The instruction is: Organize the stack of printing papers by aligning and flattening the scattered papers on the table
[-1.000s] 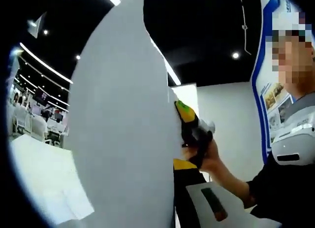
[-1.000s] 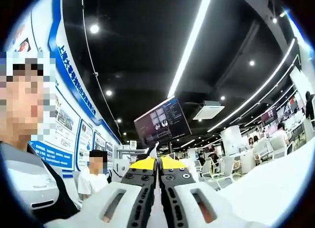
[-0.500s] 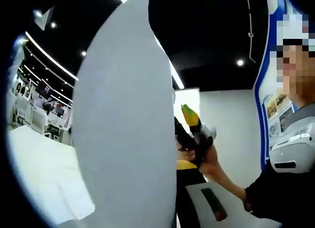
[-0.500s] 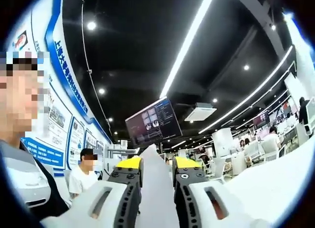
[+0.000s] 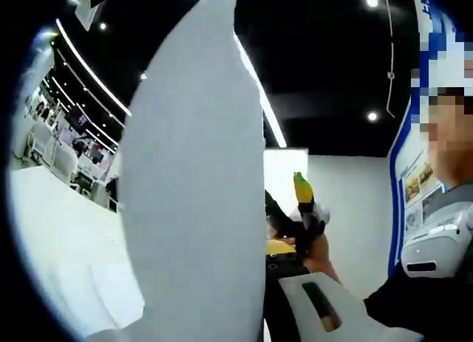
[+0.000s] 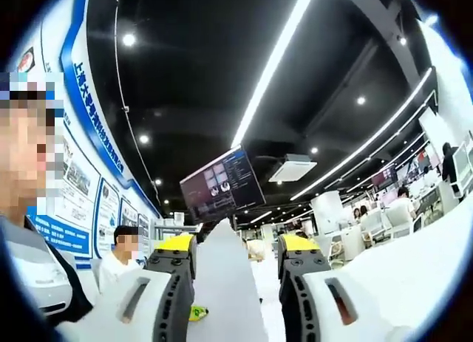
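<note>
A white paper stack (image 5: 192, 202) stands upright in the left gripper view, close to the camera, and hides my left gripper's left jaw. My left gripper (image 5: 267, 247) looks shut on it, its yellow-tipped right jaw pressed against the sheet's edge. Beyond the paper, a hand holds my right gripper (image 5: 299, 193), which points up beside the stack's far edge. In the right gripper view the paper stack (image 6: 225, 283) rises edge-on between the jaws. My right gripper (image 6: 236, 246) is open, with a gap on each side of the paper.
The white table (image 5: 52, 238) lies low on the left, with a loose sheet (image 5: 111, 298) on it; the table (image 6: 414, 268) also shows at the right. A person's torso (image 5: 429, 283) is close on the right. A seated person (image 6: 122, 257) and a hanging monitor (image 6: 222, 185) are behind.
My right gripper's jaws have spread apart from the paper's edge, where they were shut a second ago. Both views have tilted slightly upward. The left gripper keeps the stack.
</note>
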{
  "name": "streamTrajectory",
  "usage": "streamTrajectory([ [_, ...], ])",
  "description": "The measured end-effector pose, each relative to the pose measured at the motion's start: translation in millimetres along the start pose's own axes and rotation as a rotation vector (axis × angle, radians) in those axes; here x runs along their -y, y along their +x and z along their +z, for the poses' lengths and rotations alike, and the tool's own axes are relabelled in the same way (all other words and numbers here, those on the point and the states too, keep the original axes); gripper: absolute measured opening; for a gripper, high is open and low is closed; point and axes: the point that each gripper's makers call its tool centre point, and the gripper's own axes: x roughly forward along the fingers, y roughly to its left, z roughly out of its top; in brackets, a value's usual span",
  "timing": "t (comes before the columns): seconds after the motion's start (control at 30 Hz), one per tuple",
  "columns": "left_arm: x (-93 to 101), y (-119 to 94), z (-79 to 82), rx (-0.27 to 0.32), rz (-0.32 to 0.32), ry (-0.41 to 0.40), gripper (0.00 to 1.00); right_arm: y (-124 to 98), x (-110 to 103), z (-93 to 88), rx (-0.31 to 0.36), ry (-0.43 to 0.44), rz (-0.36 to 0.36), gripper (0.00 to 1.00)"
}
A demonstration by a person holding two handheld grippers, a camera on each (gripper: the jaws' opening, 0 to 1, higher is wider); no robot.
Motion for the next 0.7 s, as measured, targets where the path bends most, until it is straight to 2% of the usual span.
streamTrajectory([
  [0.37, -20.7, -10.1, 6.6, 0.039, 0.066, -0.035, 0.06, 1.0, 4.7, -1.8, 0.015, 0.017, -0.037, 0.69],
  [0.7, -46.3, -25.7, 11.9, 0.064, 0.140, -0.024, 0.06, 1.4, 13.0, -7.0, -0.009, 0.005, -0.098, 0.84],
])
